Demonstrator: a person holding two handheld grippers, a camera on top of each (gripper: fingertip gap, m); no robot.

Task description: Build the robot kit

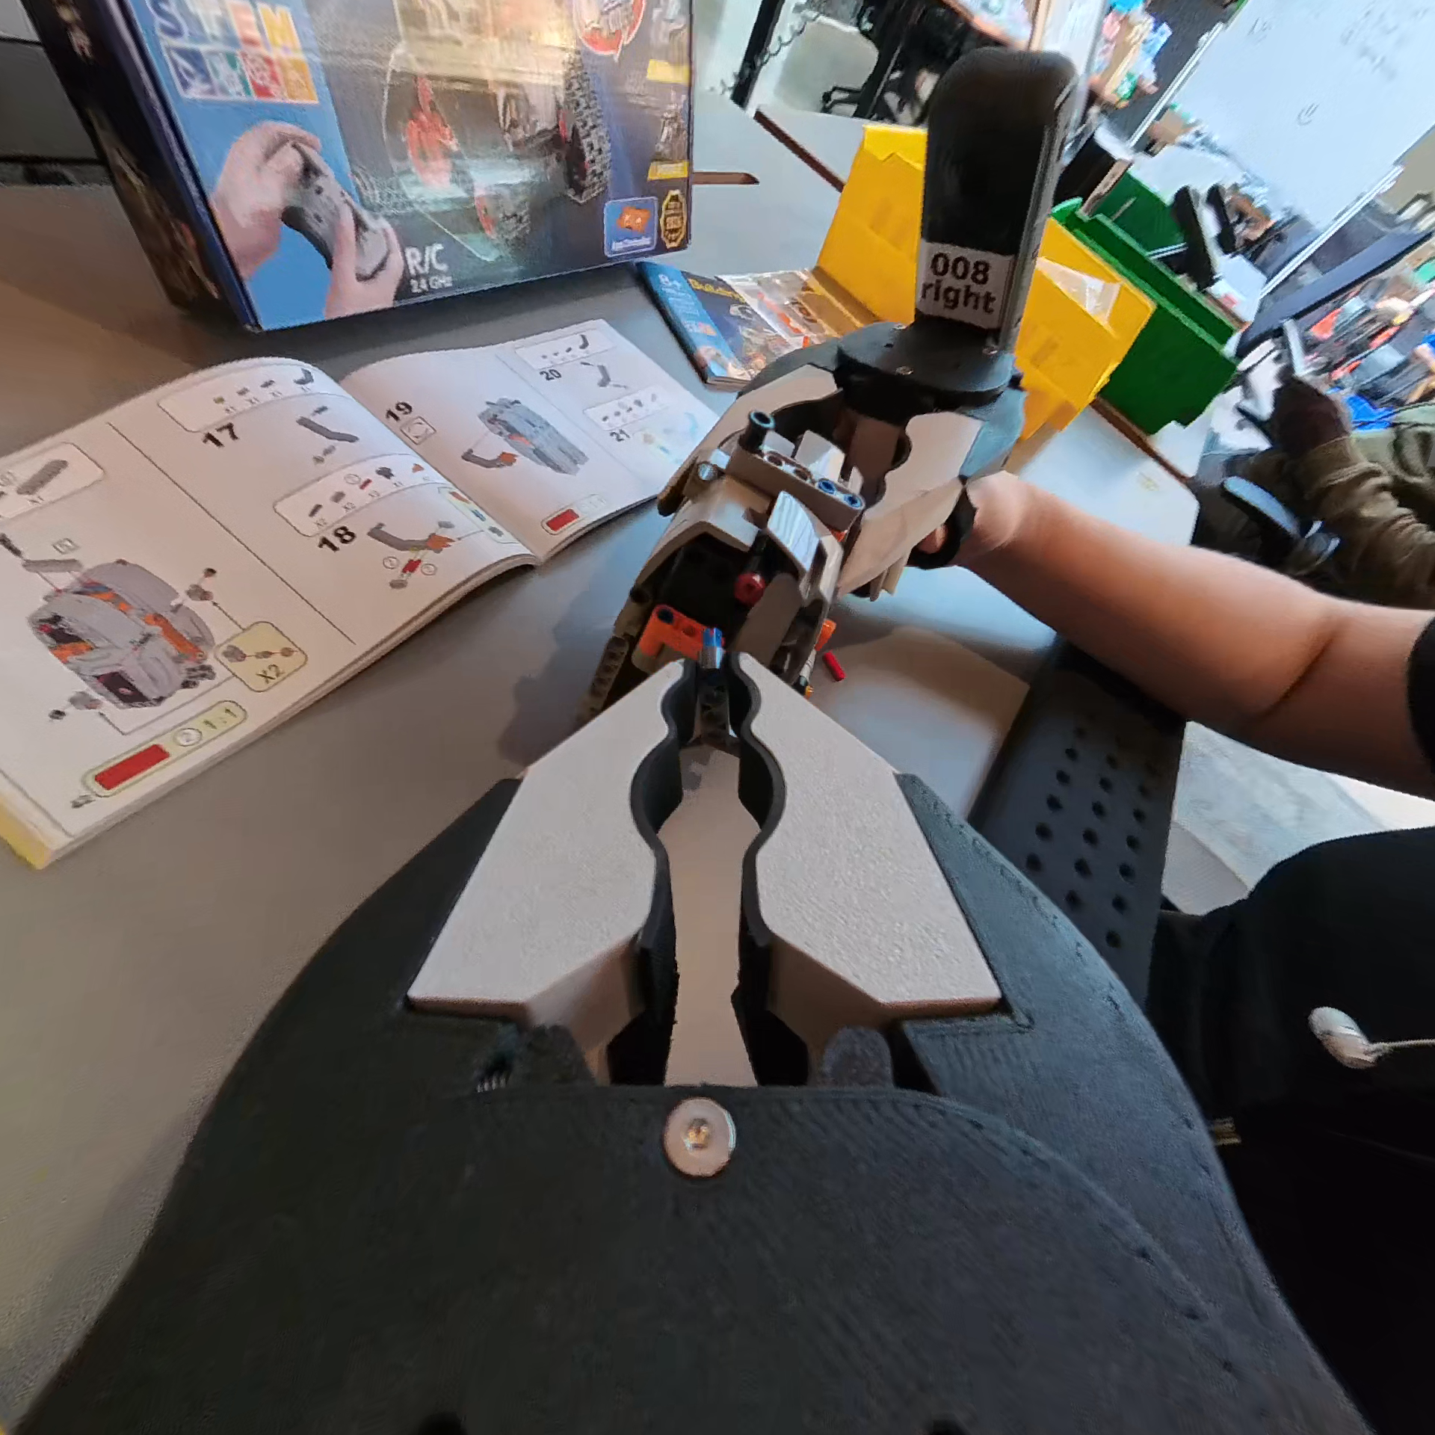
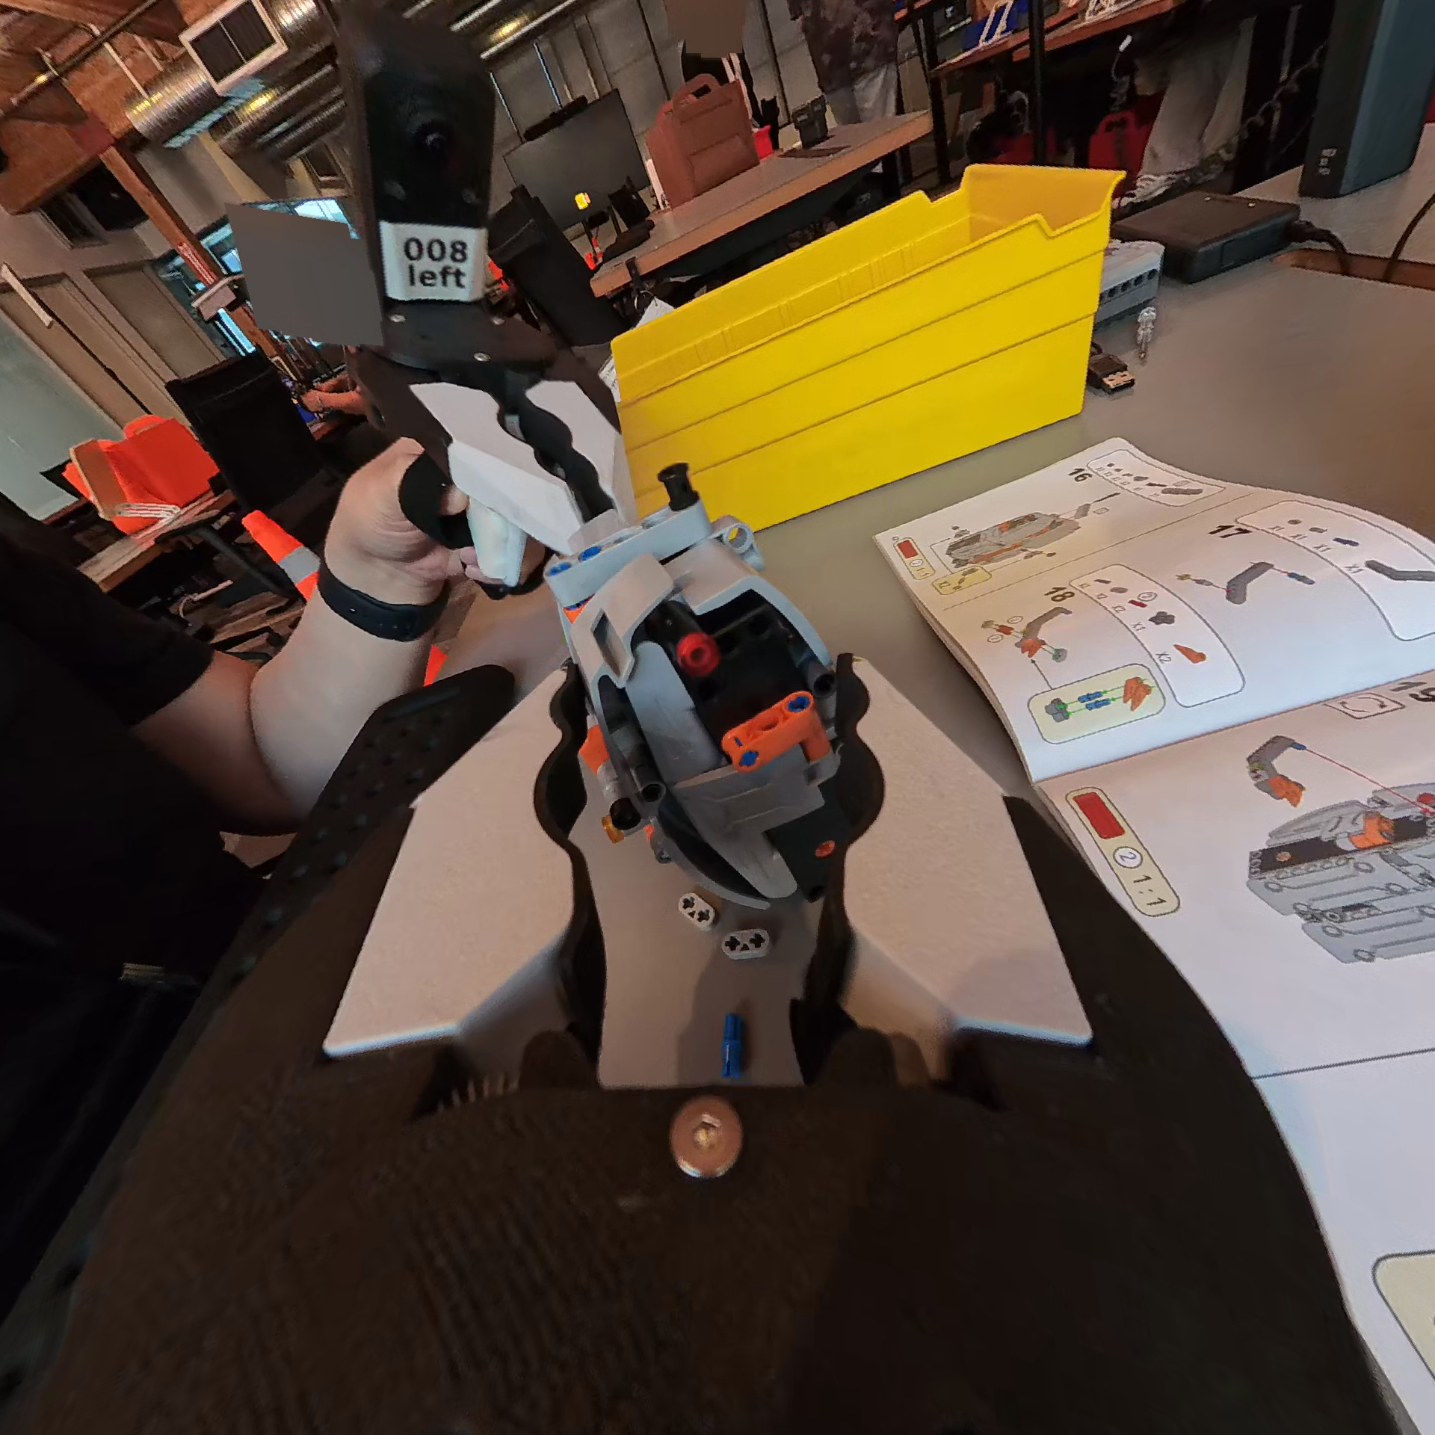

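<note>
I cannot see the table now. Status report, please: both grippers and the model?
Left gripper shut on building-brick model. Right gripper clamps it too. Loose connectors beneath.

Print on blue box (image 1: 388, 155), open manual (image 1: 272, 543), white handle labels (image 1: 963, 283) (image 2: 435, 262); not quoted.

1. Grippers: 2, left gripper (image 1: 710, 668) & right gripper (image 2: 703, 738).
2. Brick models: 1, grey/orange/black model (image 2: 699, 699).
3. Open instruction booklets: 1, open booklet (image 1: 256, 543).
4. Closed booklets: 1, small closed booklet (image 1: 699, 318), partly hidden.
5. Printed boxes: 1, blue box (image 1: 388, 155).
6. Bins: 2, yellow bin (image 2: 854, 365) & green bin (image 1: 1149, 326).
7. Loose grey connectors on table: 2, e.g. grey connector (image 2: 745, 943).
8. Loose blue pins: 1, blue pin (image 2: 731, 1044).
9. Loose red bits: prob. 1, red bit (image 1: 832, 665), too small to be sure.
</note>
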